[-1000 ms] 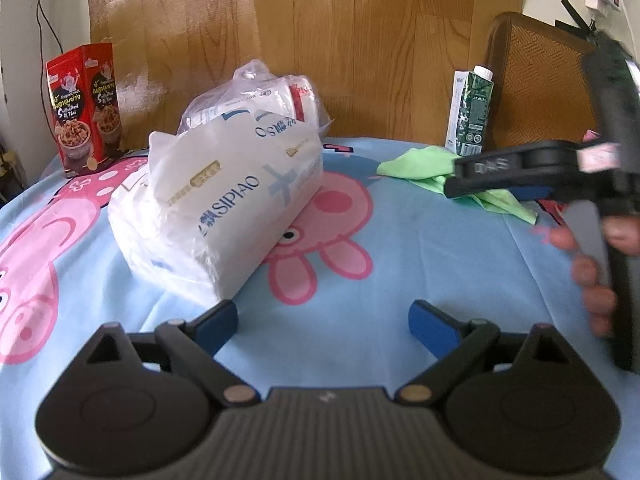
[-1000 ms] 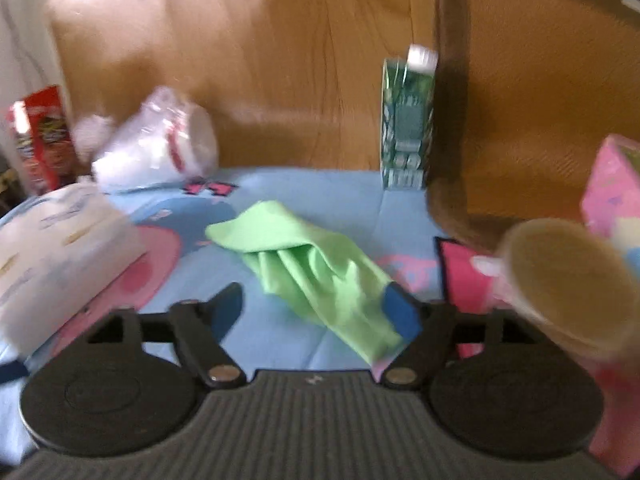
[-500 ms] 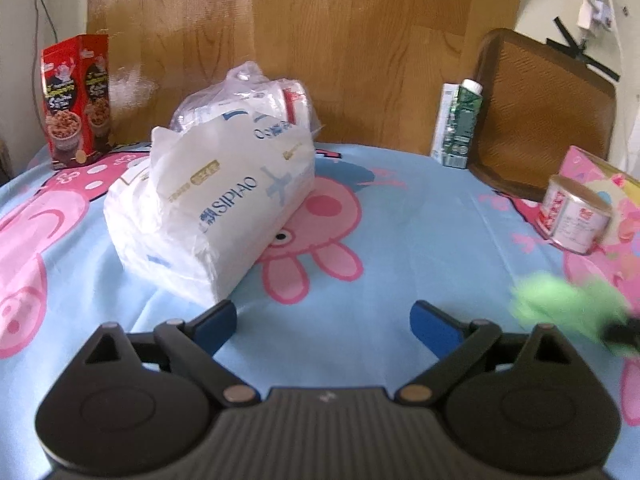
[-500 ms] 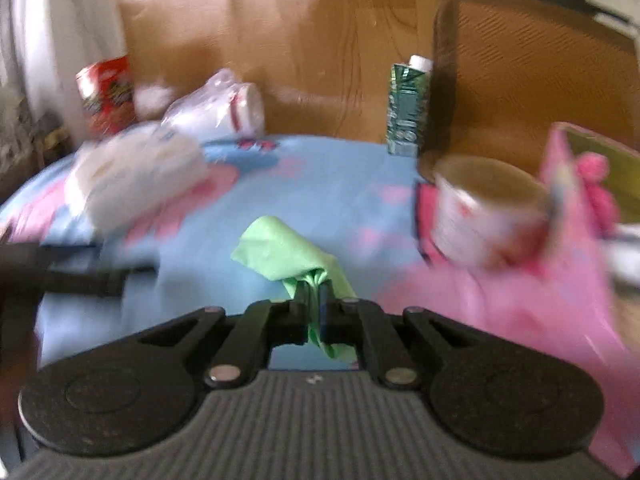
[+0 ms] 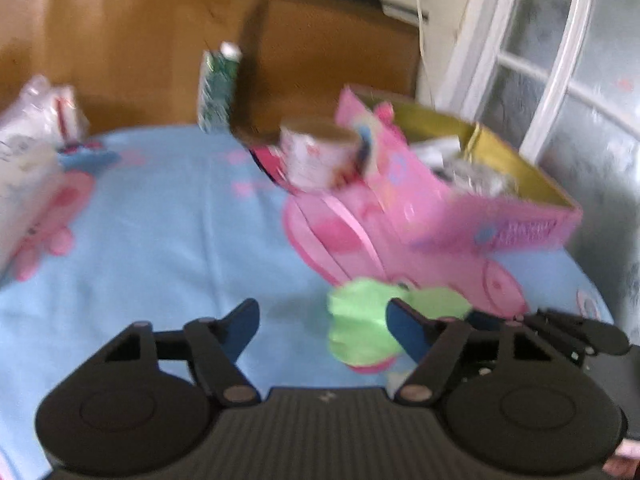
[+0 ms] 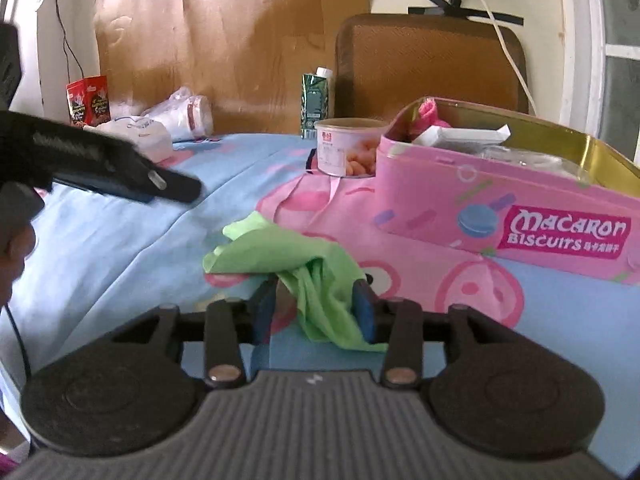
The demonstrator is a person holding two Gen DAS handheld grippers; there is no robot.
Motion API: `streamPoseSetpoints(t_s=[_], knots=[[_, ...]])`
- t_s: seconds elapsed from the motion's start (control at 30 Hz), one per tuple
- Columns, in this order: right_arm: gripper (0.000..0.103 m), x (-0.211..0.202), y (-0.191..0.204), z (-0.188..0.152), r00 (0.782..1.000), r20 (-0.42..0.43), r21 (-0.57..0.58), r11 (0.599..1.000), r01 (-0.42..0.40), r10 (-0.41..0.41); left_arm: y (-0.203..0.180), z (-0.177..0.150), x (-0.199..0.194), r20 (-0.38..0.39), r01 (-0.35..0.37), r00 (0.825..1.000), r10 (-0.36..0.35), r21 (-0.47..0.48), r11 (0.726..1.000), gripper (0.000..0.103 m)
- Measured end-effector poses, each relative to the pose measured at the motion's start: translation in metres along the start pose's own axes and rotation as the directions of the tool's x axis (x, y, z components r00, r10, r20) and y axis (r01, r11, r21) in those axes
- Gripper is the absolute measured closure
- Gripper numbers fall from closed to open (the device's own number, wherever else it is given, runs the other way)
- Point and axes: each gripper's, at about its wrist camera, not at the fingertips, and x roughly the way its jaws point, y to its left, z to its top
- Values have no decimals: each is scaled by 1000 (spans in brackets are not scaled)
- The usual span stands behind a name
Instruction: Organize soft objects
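Observation:
A crumpled green cloth lies on the blue cartoon sheet in front of the pink biscuit tin. My right gripper straddles the cloth's near end. Its jaws are opening: the cloth hangs against the right pad and stands clear of the left one. In the blurred left wrist view the same cloth sits by the right finger of my left gripper, whose jaws are closing without pressing on it. From the right wrist view the left gripper comes in from the left, just short of the cloth.
The open tin holds a pink soft thing and white packets. Behind it stand a snack can, a green carton and a brown chair back. A white tissue pack, bagged cups and a red box sit far left.
My right gripper shut on the green cloth, carried it over beside the pink tin, and its jaws have now parted. My left gripper swung right toward the cloth and its jaws narrowed.

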Motion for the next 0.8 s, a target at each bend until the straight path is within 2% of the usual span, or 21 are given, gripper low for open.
streamPoseSetpoints(t_s=[0.03,0.07,0.1,0.13,0.17,0.23,0.3,0.43,0.53,0.6,0.7,0.73,0.8], knots=[[61,1,2,-1,1000,8,-5,1000,3,-3,-4,0,9,-29,9,1000,-9,-4,1000,41],[71,1,3,-3,1000,19,-6,1000,8,-8,-11,0,11,-8,-10,1000,11,20,1000,44],[95,-3,2,-5,1000,30,-8,1000,7,-7,-18,1,14,-24,-3,1000,4,44,999,54],[95,-3,2,-4,999,37,-2,1000,-7,7,-25,4,15,-36,24,999,-22,46,999,63],[95,-7,1,-4,998,66,14,1000,-9,8,-30,9,15,-41,61,997,-59,36,998,64],[95,-20,-1,-3,991,134,10,1000,21,-22,-41,25,13,-22,98,995,-97,41,994,64],[95,-30,-5,4,974,210,3,996,86,-85,-58,43,10,18,115,993,-117,81,990,64],[95,-40,-31,27,940,301,69,987,145,-159,-98,77,14,84,145,984,-160,157,977,63],[95,-42,-53,42,907,354,111,973,202,-229,-125,99,35,86,153,981,-171,187,970,59],[95,-38,-73,50,894,356,141,961,238,-273,-139,108,53,78,130,986,-148,193,972,53],[95,-23,-104,57,908,294,189,949,252,-299,-148,115,81,48,78,995,-89,184,980,44],[95,-14,-117,59,917,259,210,945,252,-303,-149,116,90,40,48,998,-56,176,983,35],[95,4,-138,65,948,166,244,942,228,-273,-141,117,100,34,-5,999,0,141,990,25]])
